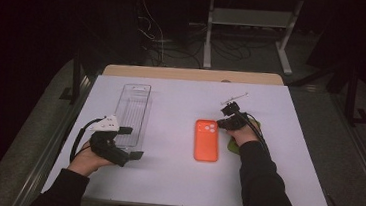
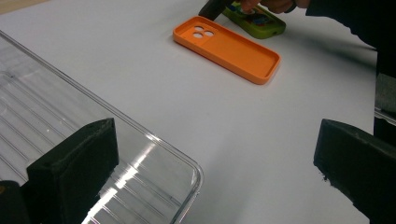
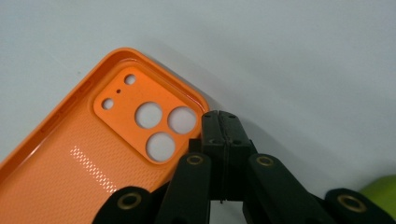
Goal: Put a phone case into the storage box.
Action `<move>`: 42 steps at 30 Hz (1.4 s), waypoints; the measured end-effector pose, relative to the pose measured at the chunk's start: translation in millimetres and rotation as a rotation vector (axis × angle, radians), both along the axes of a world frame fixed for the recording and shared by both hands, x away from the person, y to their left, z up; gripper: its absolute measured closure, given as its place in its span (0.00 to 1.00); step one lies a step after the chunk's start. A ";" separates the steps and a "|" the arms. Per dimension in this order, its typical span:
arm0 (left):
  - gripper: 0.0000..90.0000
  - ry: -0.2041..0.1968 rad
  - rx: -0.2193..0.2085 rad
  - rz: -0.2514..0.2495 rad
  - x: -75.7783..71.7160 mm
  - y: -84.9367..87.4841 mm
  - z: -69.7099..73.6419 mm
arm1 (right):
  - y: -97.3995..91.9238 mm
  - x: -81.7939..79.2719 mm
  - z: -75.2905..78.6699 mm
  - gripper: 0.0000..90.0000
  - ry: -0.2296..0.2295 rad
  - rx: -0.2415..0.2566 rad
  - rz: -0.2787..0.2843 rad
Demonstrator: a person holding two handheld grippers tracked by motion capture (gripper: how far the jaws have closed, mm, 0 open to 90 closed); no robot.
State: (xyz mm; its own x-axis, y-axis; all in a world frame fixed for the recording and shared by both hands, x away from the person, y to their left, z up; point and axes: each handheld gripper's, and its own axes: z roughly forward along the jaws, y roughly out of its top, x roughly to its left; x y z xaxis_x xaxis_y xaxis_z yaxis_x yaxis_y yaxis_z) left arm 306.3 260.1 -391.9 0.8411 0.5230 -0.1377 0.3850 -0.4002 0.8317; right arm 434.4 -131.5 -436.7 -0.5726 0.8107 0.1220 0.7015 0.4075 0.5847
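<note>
An orange phone case (image 1: 207,140) (image 2: 229,46) (image 3: 70,163) lies inside-up in the middle of the white table, camera holes at its far end. My right gripper (image 1: 222,123) (image 3: 220,116) is shut, its jaws pressed flat together with the tips at the case's far right corner rim; I see nothing between them. A green phone case (image 1: 232,145) (image 2: 261,23) (image 3: 380,189) lies under the right hand. My left gripper (image 1: 131,142) (image 2: 210,177) stands open, one jaw over the near corner of a clear plastic tray (image 1: 133,108) (image 2: 46,107), the other over the bare table.
The white table top (image 1: 164,176) has a wooden strip along its far edge. A thin light-coloured rod (image 1: 235,96) lies beyond the right gripper. Dark floor, cables and a metal frame lie behind the table.
</note>
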 end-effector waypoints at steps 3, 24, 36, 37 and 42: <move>0.00 0.002 0.000 -0.001 0.0 -0.2 0.1 | 6.8 0.0 0.0 0.98 -0.007 0.006 0.023; 0.00 0.001 -0.005 -0.001 -0.5 -0.4 0.6 | 65.9 -4.7 5.7 0.98 -0.017 0.019 0.194; 0.00 -0.001 0.003 -0.003 0.2 0.3 0.1 | 38.2 -17.4 27.3 0.95 -0.057 0.063 0.179; 0.00 0.000 0.006 -0.004 0.2 0.1 0.2 | 34.0 -20.5 30.1 0.93 -0.056 0.062 0.180; 0.00 0.006 0.025 -0.011 -0.1 -1.5 0.2 | 8.1 -38.4 38.7 0.82 -0.065 0.075 0.170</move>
